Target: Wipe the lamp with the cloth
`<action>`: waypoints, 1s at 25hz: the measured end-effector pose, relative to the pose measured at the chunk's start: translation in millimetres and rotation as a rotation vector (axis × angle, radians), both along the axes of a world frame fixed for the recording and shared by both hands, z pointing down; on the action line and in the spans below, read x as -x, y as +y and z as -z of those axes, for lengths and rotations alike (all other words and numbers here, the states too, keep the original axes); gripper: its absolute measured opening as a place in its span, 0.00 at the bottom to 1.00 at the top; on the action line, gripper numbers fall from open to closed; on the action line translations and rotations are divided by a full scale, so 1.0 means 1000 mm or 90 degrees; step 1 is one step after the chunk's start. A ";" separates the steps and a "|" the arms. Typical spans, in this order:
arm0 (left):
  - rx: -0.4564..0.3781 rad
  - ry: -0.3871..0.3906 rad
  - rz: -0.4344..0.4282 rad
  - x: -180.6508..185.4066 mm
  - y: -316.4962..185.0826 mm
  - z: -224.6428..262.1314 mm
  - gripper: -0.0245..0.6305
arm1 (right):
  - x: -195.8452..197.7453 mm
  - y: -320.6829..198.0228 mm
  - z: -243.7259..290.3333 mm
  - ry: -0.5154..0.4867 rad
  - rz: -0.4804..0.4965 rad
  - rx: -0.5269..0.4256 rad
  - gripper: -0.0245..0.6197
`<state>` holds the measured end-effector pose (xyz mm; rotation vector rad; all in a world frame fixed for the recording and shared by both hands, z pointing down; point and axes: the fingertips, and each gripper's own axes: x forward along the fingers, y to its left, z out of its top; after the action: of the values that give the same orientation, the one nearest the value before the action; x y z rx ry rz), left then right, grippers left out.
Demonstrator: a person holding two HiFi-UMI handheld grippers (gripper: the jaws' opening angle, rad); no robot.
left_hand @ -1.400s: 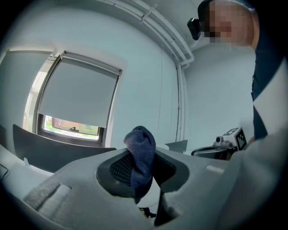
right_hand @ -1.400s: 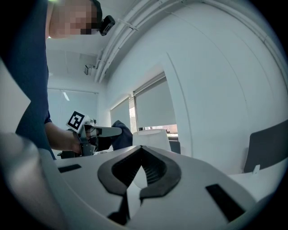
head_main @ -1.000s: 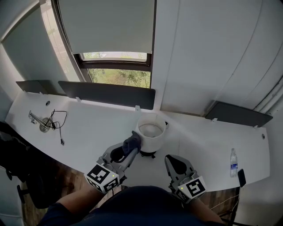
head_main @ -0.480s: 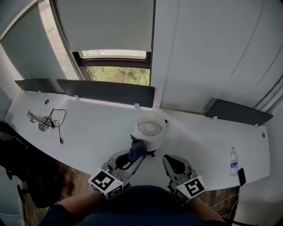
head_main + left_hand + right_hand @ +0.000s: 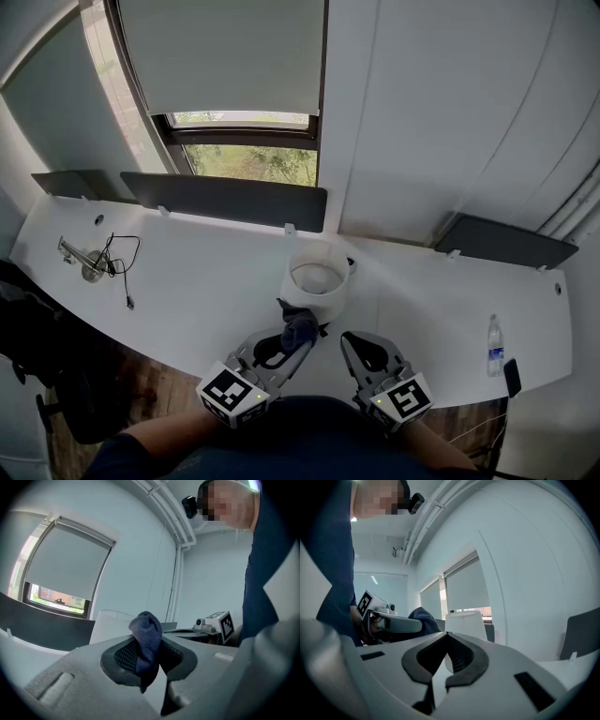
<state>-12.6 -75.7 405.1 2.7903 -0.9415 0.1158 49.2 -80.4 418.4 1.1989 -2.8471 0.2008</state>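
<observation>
The lamp (image 5: 317, 282) with its white drum shade stands on the white desk, just ahead of both grippers. A dark blue cloth (image 5: 299, 325) is bunched between the jaws of my left gripper (image 5: 292, 339), which is shut on it right at the shade's near lower side. In the left gripper view the cloth (image 5: 146, 639) sticks up from the jaws, with the shade (image 5: 111, 624) behind it. My right gripper (image 5: 360, 343) stays shut and empty to the right of the lamp's base; its view shows the shade (image 5: 464, 623) and the cloth (image 5: 423, 618) ahead.
A water bottle (image 5: 495, 344) and a dark phone (image 5: 512, 376) sit near the desk's right front edge. A metal fitting with a black cable (image 5: 97, 262) lies at far left. Dark panels (image 5: 225, 199) line the desk's back edge under the window.
My left gripper has carried the cloth from the shade's left side down and toward me, to the shade's near lower edge. The right gripper has barely moved.
</observation>
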 end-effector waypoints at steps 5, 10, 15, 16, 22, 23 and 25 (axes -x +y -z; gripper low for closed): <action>0.004 0.001 0.002 -0.001 0.001 0.000 0.17 | 0.001 0.002 -0.001 0.004 0.007 -0.001 0.05; 0.000 0.006 0.007 -0.001 0.000 0.004 0.17 | 0.003 0.003 0.000 0.007 0.011 -0.002 0.05; 0.000 0.003 0.003 0.000 0.002 0.001 0.17 | 0.005 0.003 0.003 -0.001 0.010 0.004 0.05; 0.000 0.002 0.003 0.000 0.002 0.001 0.17 | 0.004 0.004 0.002 0.002 0.010 0.000 0.05; -0.003 0.002 0.002 0.001 0.004 0.000 0.17 | 0.005 0.005 0.000 0.006 0.010 -0.003 0.05; -0.002 0.003 0.002 0.001 0.005 0.000 0.17 | 0.005 0.005 0.000 0.005 0.010 -0.003 0.05; 0.000 0.005 0.003 0.001 0.006 0.001 0.17 | 0.005 0.006 0.001 0.005 0.010 -0.003 0.05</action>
<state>-13.4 -70.2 404.1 2.7869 -0.9454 0.1051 43.8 -74.7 417.7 1.1760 -2.8508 0.1875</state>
